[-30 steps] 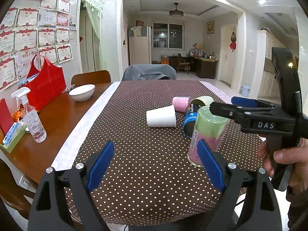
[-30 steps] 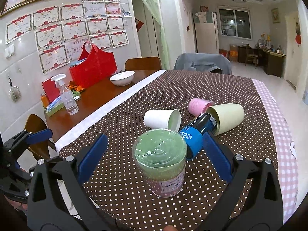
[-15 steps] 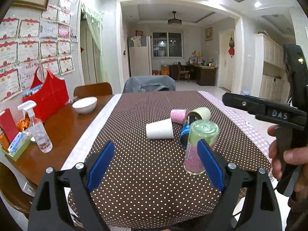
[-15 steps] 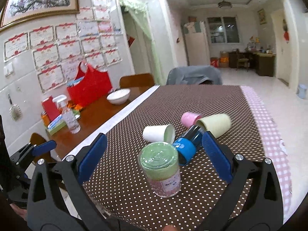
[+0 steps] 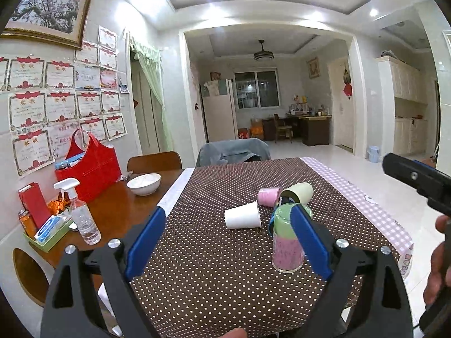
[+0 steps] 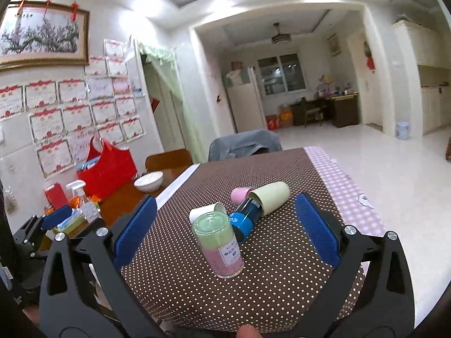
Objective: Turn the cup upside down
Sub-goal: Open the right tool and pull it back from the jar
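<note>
Clear glossy glass cup [image 6: 220, 246] on matt dotted cloth [image 6: 276, 276]; polished wooden table [image 5: 112, 205].

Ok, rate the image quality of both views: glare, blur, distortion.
Left wrist view: sharp, strong fisheye bending at the edges, ceiling lights blown out. Right wrist view: slightly softer, same curvature and ceiling glare; the green-and-pink upside-down cup on the brown polka-dot tablecloth stays legible.

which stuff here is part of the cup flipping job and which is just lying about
Job:
green and pink cup, standing base up
left gripper, open
right gripper, open

Lying about:
white paper cup, on its side
pink cup
pale green cup
blue can
white bowl
spray bottle
red bag
</note>
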Motion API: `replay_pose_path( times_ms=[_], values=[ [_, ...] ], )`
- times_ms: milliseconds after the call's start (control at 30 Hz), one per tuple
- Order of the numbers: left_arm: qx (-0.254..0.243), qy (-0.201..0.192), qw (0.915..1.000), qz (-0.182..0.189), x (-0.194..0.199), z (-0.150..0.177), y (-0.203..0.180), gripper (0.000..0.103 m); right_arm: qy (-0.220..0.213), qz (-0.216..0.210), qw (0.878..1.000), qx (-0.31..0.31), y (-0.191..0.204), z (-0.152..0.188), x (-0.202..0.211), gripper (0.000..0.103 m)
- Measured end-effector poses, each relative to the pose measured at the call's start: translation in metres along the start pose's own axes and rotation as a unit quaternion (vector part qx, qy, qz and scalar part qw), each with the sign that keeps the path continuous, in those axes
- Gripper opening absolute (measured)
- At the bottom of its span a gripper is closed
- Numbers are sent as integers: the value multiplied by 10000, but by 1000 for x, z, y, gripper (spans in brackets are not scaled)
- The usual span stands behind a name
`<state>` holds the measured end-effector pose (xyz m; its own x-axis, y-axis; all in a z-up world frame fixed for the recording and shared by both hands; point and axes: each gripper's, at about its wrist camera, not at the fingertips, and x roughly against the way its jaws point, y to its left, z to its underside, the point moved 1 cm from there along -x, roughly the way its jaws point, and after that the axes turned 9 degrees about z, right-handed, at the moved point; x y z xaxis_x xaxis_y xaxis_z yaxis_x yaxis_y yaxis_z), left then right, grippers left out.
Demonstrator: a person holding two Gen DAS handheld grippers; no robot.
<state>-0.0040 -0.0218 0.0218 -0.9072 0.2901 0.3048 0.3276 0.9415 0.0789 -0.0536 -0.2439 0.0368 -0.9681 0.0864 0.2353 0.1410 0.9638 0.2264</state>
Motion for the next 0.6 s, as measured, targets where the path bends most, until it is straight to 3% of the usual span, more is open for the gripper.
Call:
replay_pose_path(
  times_ms=[400, 600],
  values=[
    [112, 137, 9998, -99, 6, 11, -3, 91, 115, 296, 9994, -157, 4, 24, -1, 97],
    [67, -43, 10000, -36, 5, 17, -6, 94, 74, 451, 9988, -164, 4, 28, -1, 97]
  ],
)
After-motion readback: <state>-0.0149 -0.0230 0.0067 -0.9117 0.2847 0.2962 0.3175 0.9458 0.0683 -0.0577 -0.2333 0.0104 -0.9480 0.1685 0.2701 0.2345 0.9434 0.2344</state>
